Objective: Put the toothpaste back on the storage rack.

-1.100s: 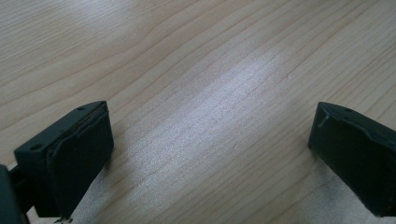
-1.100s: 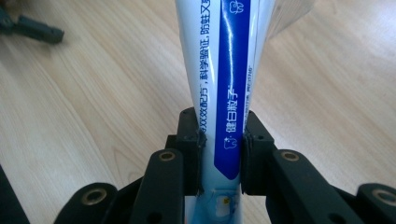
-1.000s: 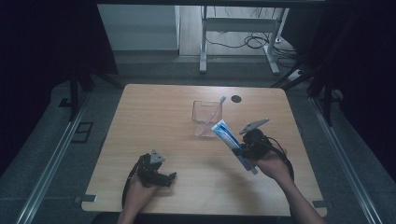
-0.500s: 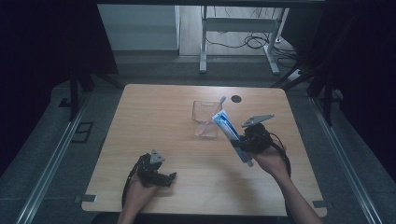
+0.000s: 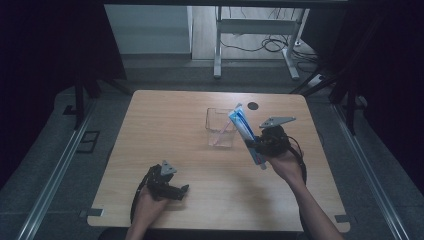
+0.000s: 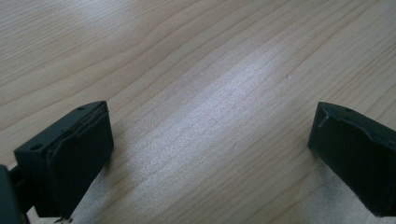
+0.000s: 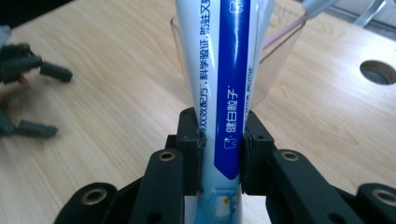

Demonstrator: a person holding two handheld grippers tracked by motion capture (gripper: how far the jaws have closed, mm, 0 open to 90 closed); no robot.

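My right gripper point(image 5: 256, 145) point(image 7: 220, 149) is shut on a blue and white toothpaste tube point(image 5: 245, 131) point(image 7: 224, 70), held slanted above the table with its upper end beside the clear plastic cup point(image 5: 221, 128) point(image 7: 275, 60). A pink and grey toothbrush point(image 5: 224, 131) leans inside that cup. My left gripper point(image 5: 176, 192) point(image 6: 210, 154) rests low on the wooden table point(image 5: 165, 125) near its front left, open, with bare wood between its jaws.
A round cable hole point(image 5: 253, 105) point(image 7: 379, 71) sits in the tabletop behind the cup. Beyond the far edge stand a metal desk frame point(image 5: 252, 30) and loose cables on the floor. Rails run along both sides of the table.
My right gripper has carried the toothpaste tube a little up and toward the cup. The left gripper has stayed where it was.
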